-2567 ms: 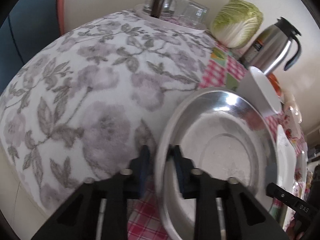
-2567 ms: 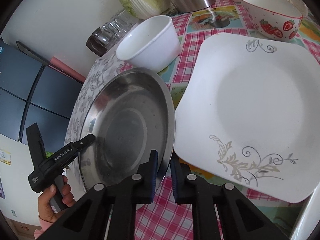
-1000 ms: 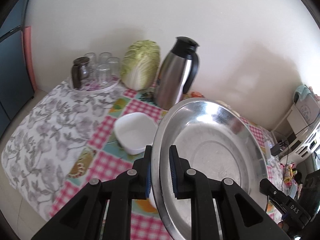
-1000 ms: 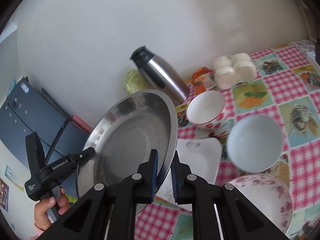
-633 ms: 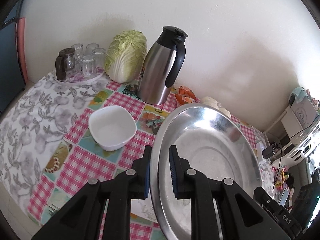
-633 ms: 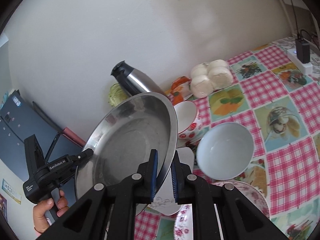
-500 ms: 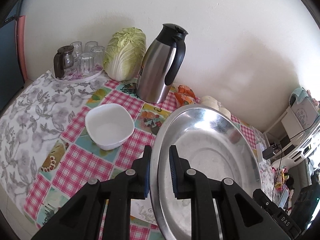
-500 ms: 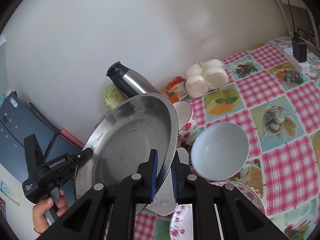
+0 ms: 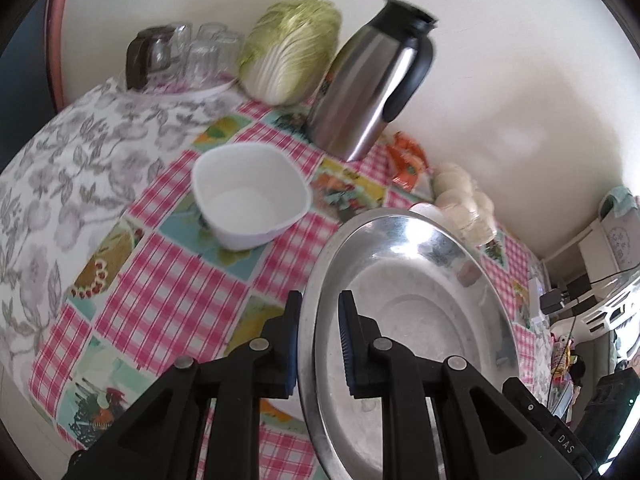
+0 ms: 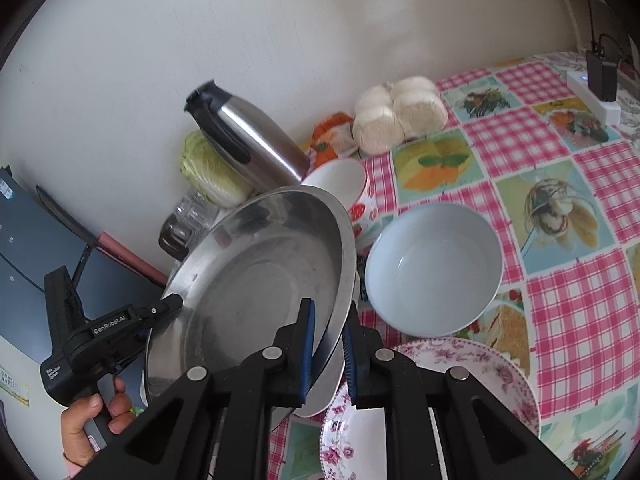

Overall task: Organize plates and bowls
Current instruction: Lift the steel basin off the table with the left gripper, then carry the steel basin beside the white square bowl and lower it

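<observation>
A large steel plate (image 9: 412,320) hangs tilted above the checked table, held at opposite rims. My left gripper (image 9: 319,304) is shut on its near rim in the left wrist view. My right gripper (image 10: 329,312) is shut on the opposite rim of the steel plate (image 10: 260,280). In the right wrist view a hand holds the left gripper (image 10: 172,304) at the plate's far edge. A white square bowl (image 9: 250,196) sits left of the plate. A pale blue bowl (image 10: 434,270), a strawberry bowl (image 10: 344,184) and a floral plate (image 10: 460,380) lie to the right.
Along the wall stand a steel thermos (image 9: 372,80), a cabbage (image 9: 288,48), a tray of glasses (image 9: 188,56), an orange packet (image 9: 408,160) and a bag of buns (image 10: 400,114). A power strip (image 10: 592,88) lies at the far right. A grey floral cloth (image 9: 60,168) covers the table's left end.
Both grippers have come down with the steel plate still between them. The table and bowls now look closer, and both views tilt further down.
</observation>
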The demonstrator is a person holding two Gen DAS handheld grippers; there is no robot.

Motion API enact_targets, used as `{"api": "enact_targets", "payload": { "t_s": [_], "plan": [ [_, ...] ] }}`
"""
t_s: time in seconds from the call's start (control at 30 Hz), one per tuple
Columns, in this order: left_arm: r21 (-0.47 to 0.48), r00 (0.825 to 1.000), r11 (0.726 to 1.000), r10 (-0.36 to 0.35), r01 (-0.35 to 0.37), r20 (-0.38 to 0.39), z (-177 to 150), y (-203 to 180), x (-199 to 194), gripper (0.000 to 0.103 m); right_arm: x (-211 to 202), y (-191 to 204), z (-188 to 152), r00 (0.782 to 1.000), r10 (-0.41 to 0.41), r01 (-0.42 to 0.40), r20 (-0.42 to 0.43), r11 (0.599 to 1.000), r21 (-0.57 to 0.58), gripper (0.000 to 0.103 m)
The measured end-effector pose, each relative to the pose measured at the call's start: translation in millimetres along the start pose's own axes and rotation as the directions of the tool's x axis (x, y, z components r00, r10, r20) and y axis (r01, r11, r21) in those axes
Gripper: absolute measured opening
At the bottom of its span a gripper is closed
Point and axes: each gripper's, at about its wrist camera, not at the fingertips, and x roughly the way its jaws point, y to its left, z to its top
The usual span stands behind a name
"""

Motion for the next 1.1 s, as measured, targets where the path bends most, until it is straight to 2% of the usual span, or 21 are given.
{"api": "enact_targets", "payload": {
  "t_s": [0.53,0.77,1.1],
  "plan": [
    [-0.046,0.989,0.994,0.09,-0.096,-0.114,-10,26,30,0.017,38,5,-15,0.99,-0.072,0.068,-0.122,0.997,-0.044,0.015],
    [-0.041,0.985,0.994,0.099,-0.106,-0.144,-13,29,47,0.017,47,5,-16,0.983,-0.131,0.122,-0.126,0.99,-0.077,0.015],
    [-0.049,0.986,0.992,0.107,-0.114,-0.132,-14,34,66,0.018,57,10,-19,0.974,-0.197,0.18,-0.116,0.974,-0.14,0.015]
  ]
}}
